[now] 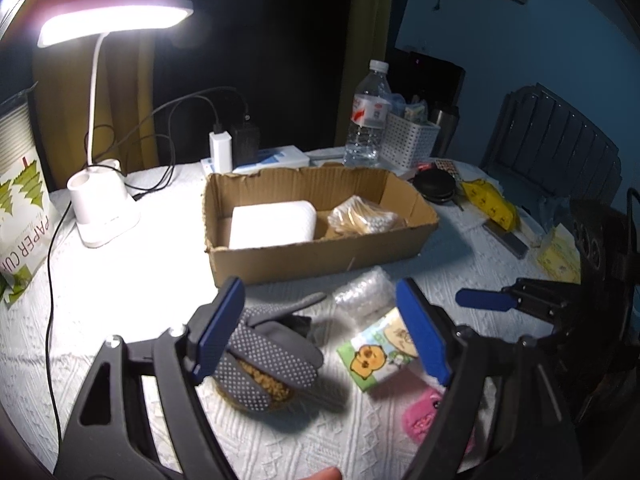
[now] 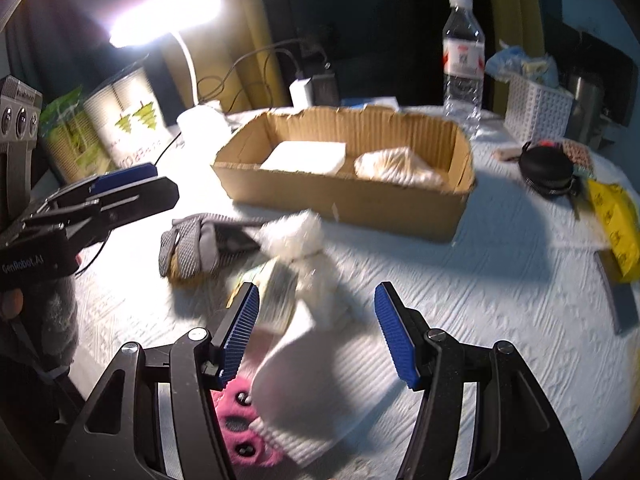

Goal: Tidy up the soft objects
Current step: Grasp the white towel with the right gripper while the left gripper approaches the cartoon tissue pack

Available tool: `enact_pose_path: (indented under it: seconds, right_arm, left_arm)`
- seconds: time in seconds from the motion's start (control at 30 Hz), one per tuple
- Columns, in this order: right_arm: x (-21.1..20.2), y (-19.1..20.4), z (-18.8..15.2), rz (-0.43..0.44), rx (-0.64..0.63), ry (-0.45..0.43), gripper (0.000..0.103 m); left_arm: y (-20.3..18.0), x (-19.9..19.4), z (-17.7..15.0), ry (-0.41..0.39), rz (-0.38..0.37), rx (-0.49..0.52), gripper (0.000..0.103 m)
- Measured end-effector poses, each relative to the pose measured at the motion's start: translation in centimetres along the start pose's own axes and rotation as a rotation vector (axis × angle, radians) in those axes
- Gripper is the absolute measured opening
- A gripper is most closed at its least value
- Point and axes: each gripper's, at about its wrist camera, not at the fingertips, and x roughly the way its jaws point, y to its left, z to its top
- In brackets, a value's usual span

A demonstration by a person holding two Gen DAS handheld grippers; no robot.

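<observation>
A cardboard box (image 1: 320, 256) (image 2: 348, 196) on the white cloth holds a white pad (image 1: 272, 220) and a bagged bundle of cotton swabs (image 1: 364, 216). In front of it lie a grey dotted glove (image 1: 264, 356) (image 2: 192, 244), a bubble-wrap piece (image 1: 362, 294) (image 2: 308, 248), a cartoon tissue pack (image 1: 380, 352) (image 2: 276, 292), a pink item (image 1: 424, 416) (image 2: 240, 432) and a white sock (image 2: 316, 392). My left gripper (image 1: 320, 336) is open above the glove and tissue pack. My right gripper (image 2: 316, 336) is open over the sock.
A lit desk lamp (image 1: 104, 208) and paper-cup sleeve (image 1: 20, 216) stand left. Chargers (image 1: 222, 152), a water bottle (image 1: 368, 116), a white basket (image 1: 408, 140), a black round case (image 1: 434, 184) and yellow packs (image 1: 492, 200) lie behind and right of the box.
</observation>
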Motion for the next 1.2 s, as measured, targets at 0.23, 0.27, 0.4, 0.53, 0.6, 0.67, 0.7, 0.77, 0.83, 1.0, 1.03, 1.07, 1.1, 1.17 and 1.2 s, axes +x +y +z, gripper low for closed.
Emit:
enact_pose_path:
  seconds: [0.23, 0.27, 0.4, 0.53, 0.6, 0.67, 0.7, 0.77, 0.83, 1.0, 1.03, 1.07, 1.1, 1.17, 1.2]
  right_arm:
    - [1.4, 0.4, -2.2, 0.038, -0.020, 0.069, 0.010]
    - [1.5, 0.2, -2.5, 0.033, -0.022, 0.074, 0.009]
    - [0.7, -0.7, -3.1, 0.017, -0.019, 0.046, 0.005]
    - [-0.6, -2.9, -3.5, -0.035, 0.003, 0.022, 0.004]
    - [-1.2, -4.4, -3.8, -0.062, 0.029, 0.014, 0.004]
    - [-1.8, -5.6, -3.9, -0.075, 0.049, 0.007, 0.004]
    - [-2.1, -5.9, -3.9, -0.073, 0.056, -0.001, 0.005]
    - [-2.6, -6.0, -3.7, -0.044, 0.063, -0.010, 0.005]
    - [-2.6, -5.4, -3.5, -0.025, 0.052, -0.013, 0.013]
    - [-0.8, -4.1, -3.6, 0.010, 0.049, 0.033, 0.050]
    - [-0.4, -4.0, -3.8, 0.015, 0.052, 0.049, 0.051]
    - [0.0, -3.9, -4.0, 0.014, 0.051, 0.063, 0.055]
    - [0.4, -3.7, -4.2, 0.010, 0.048, 0.079, 0.059]
    - [1.0, -3.3, -4.5, 0.003, 0.044, 0.101, 0.067]
    - [1.2, -2.9, -4.6, 0.011, 0.041, 0.108, 0.067]
  left_arm:
    - [-1.2, 0.3, -0.7, 0.023, -0.004, 0.011, 0.079]
    - [-1.3, 0.4, -0.8, 0.026, -0.003, 0.013, 0.079]
    - [-2.2, 0.8, -0.9, 0.040, -0.001, 0.023, 0.079]
    - [-3.5, 1.6, -0.9, 0.060, -0.013, 0.040, 0.079]
    - [-4.2, 2.2, -1.0, 0.073, -0.020, 0.050, 0.079]
    - [-5.0, 2.7, -1.2, 0.088, -0.023, 0.059, 0.079]
    - [-5.2, 2.8, -1.2, 0.090, -0.024, 0.059, 0.080]
    - [-5.3, 2.9, -1.2, 0.094, -0.022, 0.054, 0.079]
    - [-5.3, 3.1, -1.2, 0.096, -0.017, 0.049, 0.079]
    - [-4.8, 2.6, -1.4, 0.094, -0.013, 0.048, 0.079]
    - [-4.8, 2.5, -1.5, 0.094, -0.013, 0.048, 0.079]
    - [-4.7, 2.4, -1.7, 0.094, -0.013, 0.048, 0.079]
    - [-4.5, 2.4, -1.8, 0.094, -0.013, 0.045, 0.079]
    - [-4.0, 2.3, -1.9, 0.096, -0.014, 0.037, 0.079]
    - [-3.7, 2.3, -2.0, 0.096, -0.015, 0.032, 0.079]
